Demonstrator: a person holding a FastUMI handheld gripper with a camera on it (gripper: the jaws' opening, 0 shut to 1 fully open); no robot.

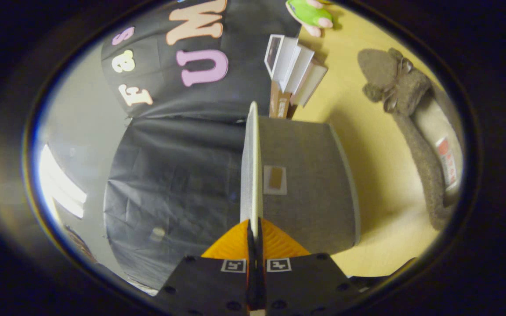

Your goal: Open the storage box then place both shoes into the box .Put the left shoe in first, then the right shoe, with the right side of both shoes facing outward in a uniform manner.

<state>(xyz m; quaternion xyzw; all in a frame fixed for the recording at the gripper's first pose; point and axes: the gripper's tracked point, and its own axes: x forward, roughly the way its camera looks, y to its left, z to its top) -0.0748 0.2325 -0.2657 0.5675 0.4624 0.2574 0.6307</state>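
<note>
Gripper [255, 228] fingers nearly closed, pinching thin edge of storage box lid [251, 166]; lid runs straight ahead from fingertips, seen edge-on, long axis along fingers. Grey storage box [310, 184] lies just beside lid, on the wooden table [380, 175]. One grey bow-trimmed shoe [411, 114] well apart from box, beyond it across table; long axis roughly parallel to lid, bow end farther from fingers. Left or right shoe: probably undecidable here. Second shoe unconfirmed.
</note>
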